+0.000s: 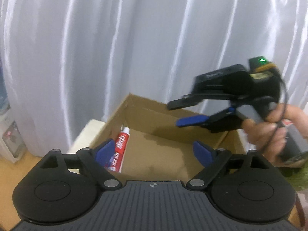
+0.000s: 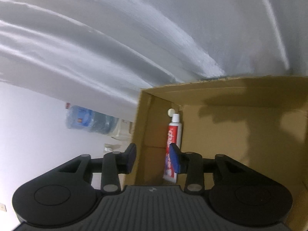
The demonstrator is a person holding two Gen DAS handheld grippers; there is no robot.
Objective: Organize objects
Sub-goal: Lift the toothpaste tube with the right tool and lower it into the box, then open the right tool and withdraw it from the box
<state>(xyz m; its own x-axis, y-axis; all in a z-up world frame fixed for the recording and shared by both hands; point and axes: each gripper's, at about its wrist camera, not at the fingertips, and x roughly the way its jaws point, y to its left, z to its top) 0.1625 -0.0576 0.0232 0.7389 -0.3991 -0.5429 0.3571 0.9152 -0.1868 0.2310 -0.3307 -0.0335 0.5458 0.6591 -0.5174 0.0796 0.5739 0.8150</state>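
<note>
Both views are evenly and softly lit, with bright streaks of sheen on the white curtain (image 1: pixel 134 38). Fisheye bending curves the curtain folds and darkens the corners. In the left wrist view the right hand-held gripper (image 1: pixel 173 113) is smeared by motion blur. The right wrist view is blurred throughout, and soft shadows, perhaps cast by the grippers, fall on the far wall of the cardboard box (image 2: pixel 240 115).

Looks like a home room: white satin curtain (image 1: pixel 96 48) across far side, water dispenser (image 1: pixel 9 134) far left, wood floor.
</note>
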